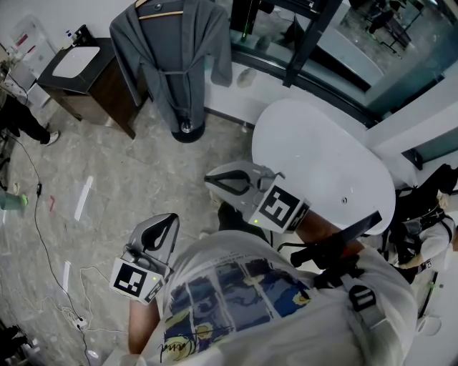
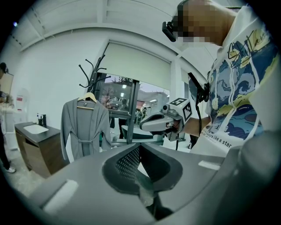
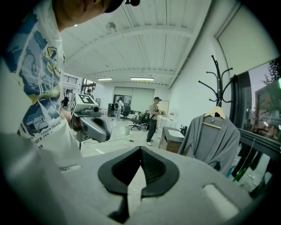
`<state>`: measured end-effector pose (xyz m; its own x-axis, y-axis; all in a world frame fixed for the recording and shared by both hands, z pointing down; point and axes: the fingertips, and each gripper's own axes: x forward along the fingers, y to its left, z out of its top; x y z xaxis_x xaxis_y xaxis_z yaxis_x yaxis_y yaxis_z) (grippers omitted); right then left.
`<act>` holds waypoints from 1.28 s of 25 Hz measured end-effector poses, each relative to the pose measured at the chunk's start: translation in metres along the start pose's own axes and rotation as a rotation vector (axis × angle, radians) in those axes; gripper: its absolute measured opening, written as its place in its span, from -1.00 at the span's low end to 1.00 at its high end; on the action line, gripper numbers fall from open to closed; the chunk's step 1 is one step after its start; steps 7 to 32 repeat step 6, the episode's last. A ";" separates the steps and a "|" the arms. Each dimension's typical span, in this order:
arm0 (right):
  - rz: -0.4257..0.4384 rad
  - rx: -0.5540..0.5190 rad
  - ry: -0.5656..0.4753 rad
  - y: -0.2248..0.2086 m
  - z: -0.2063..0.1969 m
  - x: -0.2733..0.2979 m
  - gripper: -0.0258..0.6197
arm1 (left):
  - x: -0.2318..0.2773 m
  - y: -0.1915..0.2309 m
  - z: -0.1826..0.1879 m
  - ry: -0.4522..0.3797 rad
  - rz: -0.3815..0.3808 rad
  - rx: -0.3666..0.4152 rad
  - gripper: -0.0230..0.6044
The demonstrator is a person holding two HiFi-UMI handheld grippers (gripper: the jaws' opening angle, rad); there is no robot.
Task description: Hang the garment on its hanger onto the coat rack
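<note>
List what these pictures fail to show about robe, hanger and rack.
- Head view: the top edge cuts off the hook of the hanger and the prongs of the coat rack.
- Left gripper view: the hem of the robe and the rack's base are hidden behind the left gripper.
- Right gripper view: which prong carries the hanger is too small to tell.

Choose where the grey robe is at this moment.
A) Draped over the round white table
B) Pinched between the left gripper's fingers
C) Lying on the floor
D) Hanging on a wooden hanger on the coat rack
D: the grey robe hangs from a wooden hanger hooked on the coat rack, which stands by the window.
</note>
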<state>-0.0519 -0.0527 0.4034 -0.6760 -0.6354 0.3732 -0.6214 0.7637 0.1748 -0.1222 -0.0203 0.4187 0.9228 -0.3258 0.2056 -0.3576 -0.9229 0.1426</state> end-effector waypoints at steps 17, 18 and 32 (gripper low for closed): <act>0.001 -0.002 0.005 -0.006 -0.001 0.000 -0.92 | 0.006 0.002 0.003 0.000 -0.006 -0.001 -0.92; 0.001 -0.002 0.005 -0.006 -0.001 0.000 -0.92 | 0.006 0.002 0.003 0.000 -0.006 -0.001 -0.92; 0.001 -0.002 0.005 -0.006 -0.001 0.000 -0.92 | 0.006 0.002 0.003 0.000 -0.006 -0.001 -0.92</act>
